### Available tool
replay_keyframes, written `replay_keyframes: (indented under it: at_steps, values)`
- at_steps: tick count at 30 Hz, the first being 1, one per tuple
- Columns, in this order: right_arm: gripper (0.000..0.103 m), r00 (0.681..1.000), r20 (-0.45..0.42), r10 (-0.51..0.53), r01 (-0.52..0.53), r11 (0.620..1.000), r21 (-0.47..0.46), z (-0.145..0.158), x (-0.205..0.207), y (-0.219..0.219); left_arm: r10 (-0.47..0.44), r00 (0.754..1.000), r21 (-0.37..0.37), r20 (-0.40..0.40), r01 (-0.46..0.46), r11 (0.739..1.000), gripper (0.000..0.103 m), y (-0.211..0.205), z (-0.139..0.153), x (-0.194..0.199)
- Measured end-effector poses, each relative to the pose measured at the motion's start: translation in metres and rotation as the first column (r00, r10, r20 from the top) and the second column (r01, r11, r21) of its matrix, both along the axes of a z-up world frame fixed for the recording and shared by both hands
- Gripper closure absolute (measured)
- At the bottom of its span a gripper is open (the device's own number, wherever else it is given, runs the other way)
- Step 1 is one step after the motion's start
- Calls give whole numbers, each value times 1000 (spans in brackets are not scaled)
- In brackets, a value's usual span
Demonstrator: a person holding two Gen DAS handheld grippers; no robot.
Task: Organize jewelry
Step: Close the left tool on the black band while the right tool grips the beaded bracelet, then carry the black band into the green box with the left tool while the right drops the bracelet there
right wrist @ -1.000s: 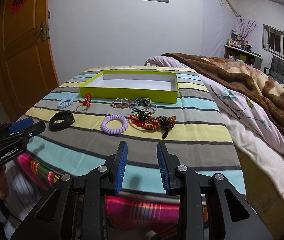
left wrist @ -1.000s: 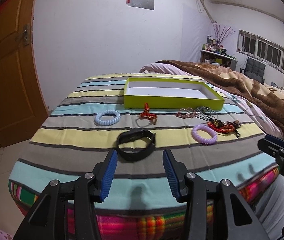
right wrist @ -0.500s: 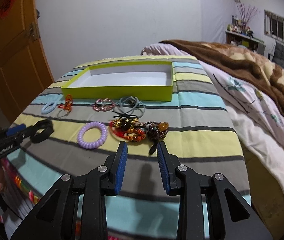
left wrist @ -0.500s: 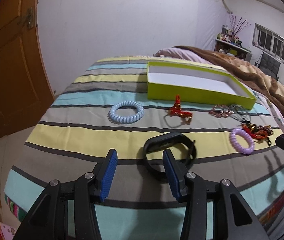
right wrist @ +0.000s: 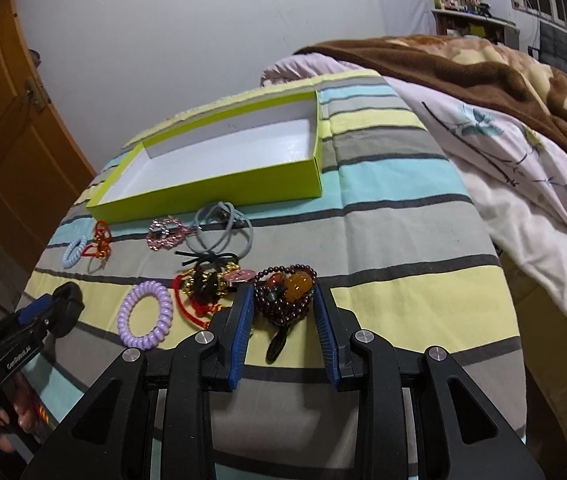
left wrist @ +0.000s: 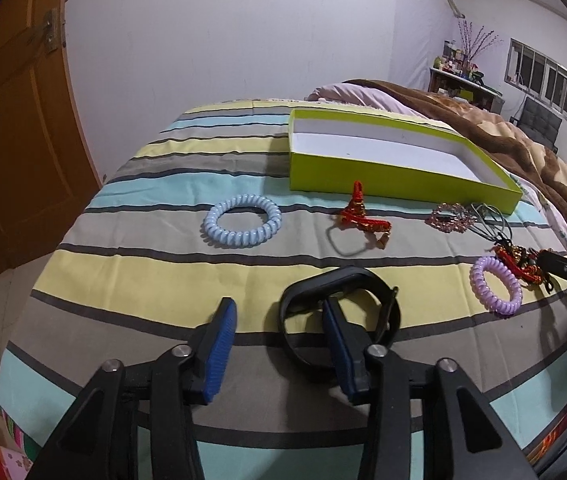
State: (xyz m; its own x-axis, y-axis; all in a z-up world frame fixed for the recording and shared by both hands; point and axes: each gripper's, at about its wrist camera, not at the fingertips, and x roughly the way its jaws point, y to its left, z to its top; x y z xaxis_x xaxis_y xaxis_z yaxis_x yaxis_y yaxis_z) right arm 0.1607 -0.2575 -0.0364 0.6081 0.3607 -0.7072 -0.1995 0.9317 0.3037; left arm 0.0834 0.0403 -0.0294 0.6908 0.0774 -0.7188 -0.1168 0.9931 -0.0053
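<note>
A lime green box [left wrist: 383, 168] with a white inside stands on the striped bed cover; it also shows in the right wrist view [right wrist: 219, 164]. My left gripper [left wrist: 279, 308] is open, its right finger inside the loop of a black wristband [left wrist: 339, 312] and its left finger outside it. My right gripper [right wrist: 281, 298] is open, its fingers on either side of a dark red bead bracelet [right wrist: 285, 294] with an amber charm. A purple spiral hair tie [right wrist: 145, 314] and a red-and-gold bracelet [right wrist: 203, 286] lie left of it.
A blue spiral hair tie [left wrist: 242, 226], a red knot charm [left wrist: 361, 216], a pink bead bracelet [right wrist: 165, 234] and grey hair ties [right wrist: 223, 228] lie before the box. A brown blanket [right wrist: 483, 68] covers the bed on the right. An orange door [left wrist: 7, 128] stands left.
Both grippers moved forward and down. The left one now has a finger inside the black wristband's loop. The right one now straddles the dark bead bracelet and has opened wider.
</note>
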Motion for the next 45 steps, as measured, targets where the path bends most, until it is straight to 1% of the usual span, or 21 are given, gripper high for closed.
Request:
replay_keyframes:
  at_steps: [2, 3, 5, 8, 9, 13, 22, 31, 34, 37, 41, 45]
  values:
    - [73, 1000, 0, -5, 5, 1000, 4, 0, 0, -1, -18, 1000, 6, -4, 18, 1000, 72, -4, 1, 1]
    - [73, 1000, 2, -7, 7, 1000, 2, 1, 0, -2, -23, 1000, 9, -6, 23, 1000, 81, -6, 1, 0]
    - [76, 1000, 9, -9, 9, 1000, -5, 2, -2, -3, -22, 1000, 19, -6, 22, 1000, 81, -8, 1, 0]
    - [78, 1000, 16, -17, 17, 1000, -4, 4, -4, -6, -22, 1000, 0, -2, 22, 1000, 85, -4, 1, -1]
    - [79, 1000, 17, -17, 17, 1000, -2, 4, -4, -8, -23, 1000, -10, 0, 23, 1000, 89, -3, 2, -2]
    - [79, 1000, 21, -23, 23, 1000, 3, 6, -7, -13, -31, 999, -44, 9, 32, 999, 91, 3, 5, -3]
    - [80, 999, 38, -14, 13, 1000, 16, 13, -16, -15, -55, 998, -75, 36, 58, 995, 92, 1, 13, -11]
    - [80, 996, 88, 13, -16, 999, 32, 35, -20, -10, -77, 995, -90, 70, 83, 992, 92, -3, 34, -13]
    - [80, 994, 107, 31, -35, 999, 32, 44, -14, -4, -90, 992, -86, 85, 98, 991, 92, -7, 45, -6]
    - [80, 990, 129, 56, -59, 998, 24, 53, -4, 6, -103, 989, -66, 108, 110, 992, 92, -11, 57, 7]
    - [80, 985, 151, 83, -85, 996, 11, 63, 17, 19, -116, 985, -46, 130, 123, 991, 92, -13, 71, 35]
    - [80, 982, 163, 94, -93, 996, -13, 68, 46, 31, -130, 982, -23, 136, 134, 991, 92, -16, 77, 66]
